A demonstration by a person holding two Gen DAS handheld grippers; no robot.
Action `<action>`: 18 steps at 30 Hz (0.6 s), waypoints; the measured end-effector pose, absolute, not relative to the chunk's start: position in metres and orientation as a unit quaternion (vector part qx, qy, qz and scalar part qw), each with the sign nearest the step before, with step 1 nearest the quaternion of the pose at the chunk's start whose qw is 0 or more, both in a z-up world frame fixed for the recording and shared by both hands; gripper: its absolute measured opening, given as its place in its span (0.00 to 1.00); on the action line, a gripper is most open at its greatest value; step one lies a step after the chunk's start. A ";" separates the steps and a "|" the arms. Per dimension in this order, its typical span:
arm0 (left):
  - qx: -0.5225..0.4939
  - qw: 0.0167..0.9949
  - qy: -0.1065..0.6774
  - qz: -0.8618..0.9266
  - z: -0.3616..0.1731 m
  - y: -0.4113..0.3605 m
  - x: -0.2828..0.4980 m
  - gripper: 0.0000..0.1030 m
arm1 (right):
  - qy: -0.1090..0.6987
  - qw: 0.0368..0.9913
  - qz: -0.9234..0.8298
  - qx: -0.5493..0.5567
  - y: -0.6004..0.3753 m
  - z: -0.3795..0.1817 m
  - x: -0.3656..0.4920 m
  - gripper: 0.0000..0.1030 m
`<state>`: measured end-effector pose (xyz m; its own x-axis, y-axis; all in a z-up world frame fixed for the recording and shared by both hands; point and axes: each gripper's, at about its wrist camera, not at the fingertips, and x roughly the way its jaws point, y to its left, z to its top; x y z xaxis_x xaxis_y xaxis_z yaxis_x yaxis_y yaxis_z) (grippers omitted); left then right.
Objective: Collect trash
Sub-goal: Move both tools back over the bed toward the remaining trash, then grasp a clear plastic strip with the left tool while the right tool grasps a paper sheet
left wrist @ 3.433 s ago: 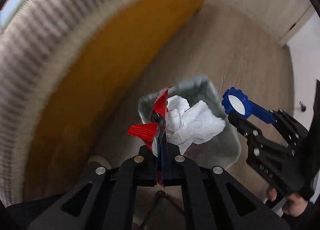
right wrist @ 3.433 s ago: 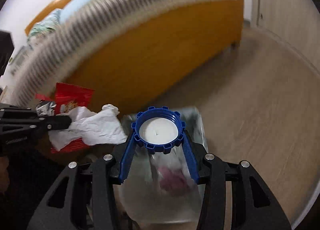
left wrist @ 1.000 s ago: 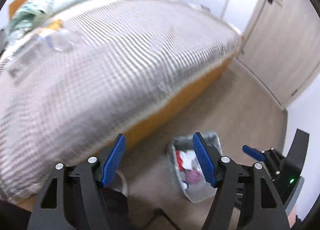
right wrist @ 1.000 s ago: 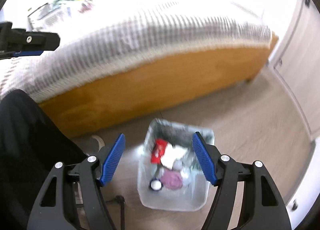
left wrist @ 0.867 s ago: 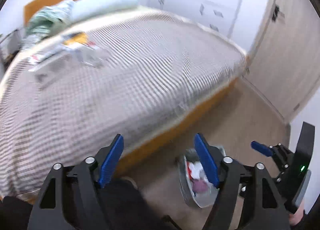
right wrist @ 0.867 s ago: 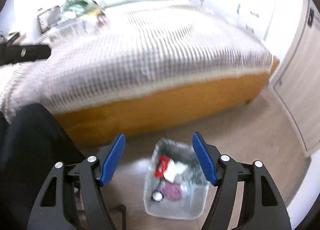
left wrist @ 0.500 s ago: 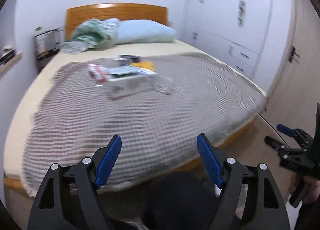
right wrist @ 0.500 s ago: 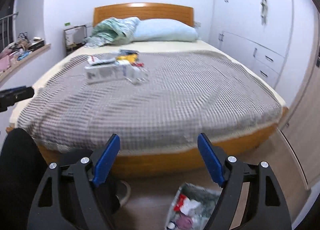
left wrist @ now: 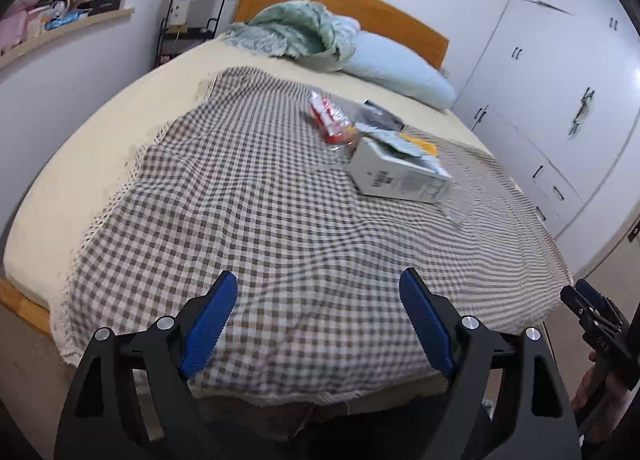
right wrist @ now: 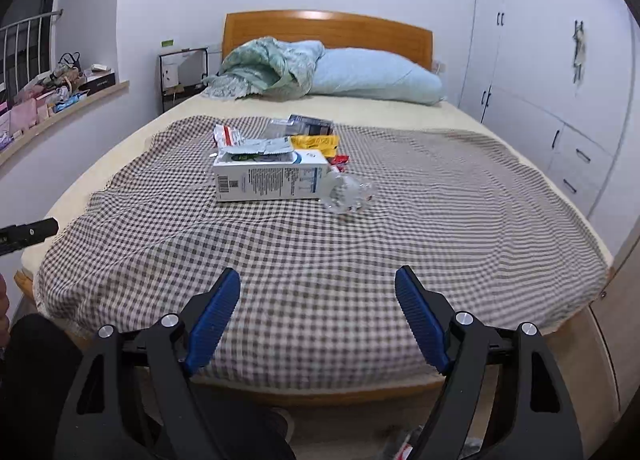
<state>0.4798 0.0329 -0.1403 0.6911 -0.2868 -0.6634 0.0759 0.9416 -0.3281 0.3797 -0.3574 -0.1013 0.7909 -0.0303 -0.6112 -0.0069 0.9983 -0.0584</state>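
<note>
Left wrist view: left gripper (left wrist: 318, 314) spread wide and empty, hovering over the near edge of the brown-and-cream checked blanket (left wrist: 256, 219). Trash well apart, ahead and off to the right, past the middle of the bed. Nearest piece a white rectangular cardboard carton (left wrist: 396, 175), lying flat, long axis running from upper left to lower right, so slanted across the line of the fingers. Just beyond it, a red-and-white crinkled wrapper (left wrist: 329, 119), then a dark flat packet (left wrist: 378, 115) and a scrap of yellow packaging (left wrist: 422, 145) tucked behind the carton. A clear crumpled plastic piece (left wrist: 454, 207) touching or just beside the carton's right end; blurred, hard to read. Right gripper (left wrist: 592, 306) glimpsed at the far right edge, held low beside the bed.

Right wrist view: right gripper (right wrist: 318, 310) likewise wide apart, nothing between the blue pads (right wrist: 214, 310). Same white carton (right wrist: 270, 179) almost dead ahead, long axis lying crosswise to the fingers, barcode end to the left, printed side facing the camera. Clear crumpled plastic (right wrist: 346, 193) at its right end, slightly right of centre. Silvery foil wrapper (right wrist: 256, 146) resting on top of the carton; red-and-white wrapper (right wrist: 227, 135) and yellow packet (right wrist: 314, 141) behind it.

Judging by these views, right hand better lined up: straight reach forward, a wrist turn likely needed to span the carton's short side. Thin card and crumpled film, probably light and easily crushed.
</note>
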 end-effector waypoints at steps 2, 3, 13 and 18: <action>-0.128 0.909 0.386 -0.095 -0.151 0.028 0.497 0.78 | 0.330 0.944 -0.006 -0.028 -0.356 -0.110 0.391 0.74; -0.122 0.907 0.392 -0.092 -0.157 0.024 0.508 0.78 | 0.334 0.942 -0.007 -0.029 -0.356 -0.115 0.399 0.74; -0.036 0.890 0.426 -0.160 -0.172 -0.004 0.618 0.76 | 0.365 0.931 -0.014 -0.026 -0.375 -0.146 0.466 0.74; 0.095 0.883 0.417 -0.194 -0.183 -0.034 0.662 0.69 | 0.361 0.932 -0.011 -0.036 -0.386 -0.146 0.503 0.74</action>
<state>0.6621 -0.0336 -0.1829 0.5775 -0.2631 -0.7729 0.4220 0.9066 0.0067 0.5028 -0.3858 -0.1460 0.7391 -0.0462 -0.6720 -0.0054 0.9972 -0.0745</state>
